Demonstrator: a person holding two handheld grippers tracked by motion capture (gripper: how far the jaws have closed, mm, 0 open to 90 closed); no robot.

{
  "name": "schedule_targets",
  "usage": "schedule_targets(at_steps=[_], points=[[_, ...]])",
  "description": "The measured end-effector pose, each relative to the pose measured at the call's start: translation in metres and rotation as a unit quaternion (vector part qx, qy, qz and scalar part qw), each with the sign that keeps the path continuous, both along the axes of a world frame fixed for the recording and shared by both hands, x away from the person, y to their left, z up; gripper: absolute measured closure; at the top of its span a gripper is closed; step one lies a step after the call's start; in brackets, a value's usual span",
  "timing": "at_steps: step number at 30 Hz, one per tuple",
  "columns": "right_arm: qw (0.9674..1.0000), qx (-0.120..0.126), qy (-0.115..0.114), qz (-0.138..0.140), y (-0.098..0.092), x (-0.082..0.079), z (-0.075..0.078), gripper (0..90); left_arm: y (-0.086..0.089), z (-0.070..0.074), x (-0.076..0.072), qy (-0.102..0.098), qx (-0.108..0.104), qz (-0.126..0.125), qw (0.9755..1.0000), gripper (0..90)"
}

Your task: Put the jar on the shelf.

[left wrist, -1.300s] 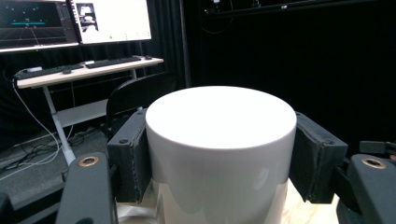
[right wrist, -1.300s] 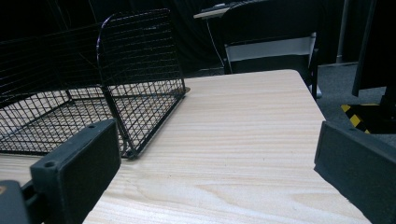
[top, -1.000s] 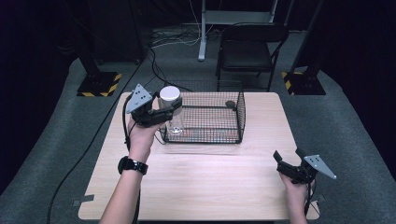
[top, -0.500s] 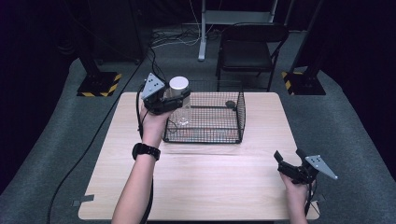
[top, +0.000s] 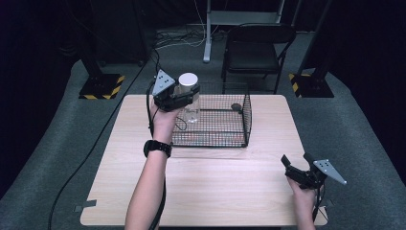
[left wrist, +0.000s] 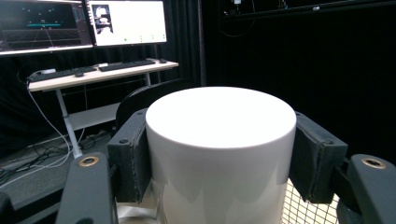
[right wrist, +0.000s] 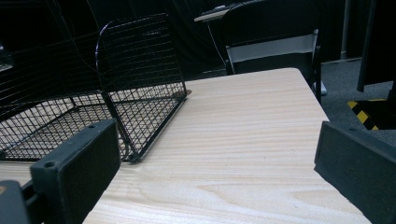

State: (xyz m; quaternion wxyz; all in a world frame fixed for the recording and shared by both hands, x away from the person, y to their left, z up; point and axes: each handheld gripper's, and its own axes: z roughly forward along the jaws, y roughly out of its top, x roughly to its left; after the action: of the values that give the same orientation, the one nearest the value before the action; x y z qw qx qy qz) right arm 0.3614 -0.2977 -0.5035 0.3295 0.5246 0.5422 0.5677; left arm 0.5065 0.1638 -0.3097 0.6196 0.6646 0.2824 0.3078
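Pale woodgrain table (top: 230, 191) bears black wire-mesh basket (top: 225, 127); smooth white-capped jar (top: 188, 91) clamped.

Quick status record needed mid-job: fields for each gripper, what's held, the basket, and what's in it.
left gripper: shut on the white-capped jar, pads on the cap's sides
held item: white-capped jar, clear body, upright, over the basket's left end
right gripper: open, nothing between the jaws, near the table's right front corner
wire basket: black, open top, at the table's far middle
basket contents: small dark round item near the far right corner; kind unclear
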Motion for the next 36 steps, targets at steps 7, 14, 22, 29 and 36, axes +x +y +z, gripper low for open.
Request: schedule_targets(at_steps=[7,14,22,29,36], points=[[1.0000,-0.001,0.000,0.001,0.001,0.000,0.000,0.0,-0.006,-0.003,0.003,-0.006,-0.005,-0.003,1.0000,32.4],[1.0000,-0.001,0.000,0.002,0.001,0.000,0.000,0.0,-0.010,-0.014,0.007,0.003,-0.008,0.001,1.0000,32.5],[1.0000,0.000,0.000,0.002,0.000,0.000,0.000,0.0,-0.009,-0.034,0.013,0.012,-0.008,0.011,0.9998,32.4],[1.0000,-0.001,0.001,0.003,0.001,0.001,-0.001,0.0,-0.008,-0.051,0.017,0.017,-0.009,0.018,0.9997,32.5],[1.0000,-0.002,0.001,0.004,0.001,0.001,-0.001,0.0,-0.010,-0.068,0.019,0.026,-0.004,0.021,0.9994,32.5]])
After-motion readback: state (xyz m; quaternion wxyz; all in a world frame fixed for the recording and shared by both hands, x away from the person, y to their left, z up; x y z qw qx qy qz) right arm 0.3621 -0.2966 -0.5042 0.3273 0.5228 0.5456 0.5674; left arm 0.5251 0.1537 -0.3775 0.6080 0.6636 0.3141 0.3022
